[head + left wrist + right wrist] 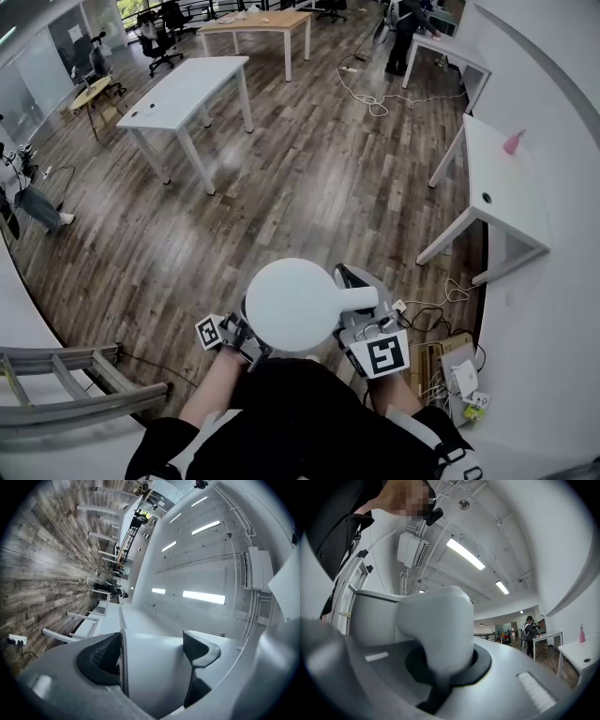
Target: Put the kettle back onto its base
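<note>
A white kettle (291,305) is carried at waist height above the wooden floor; in the head view I see its round top, with the handle (361,298) sticking out to the right. My right gripper (367,328) is shut on the handle (436,625), whose black jaws wrap its lower part; the kettle body (375,616) rises behind. My left gripper (239,336) is under the kettle's left side. In the left gripper view white kettle surface (154,677) fills the gap between both black pads (101,660). No kettle base shows in any view.
White tables stand ahead (187,89) and at the right wall (506,187), the latter with a pink bottle (514,141). A metal ladder (66,375) lies at lower left. Cables and boxes (459,375) clutter the floor at right. People stand far off (408,33).
</note>
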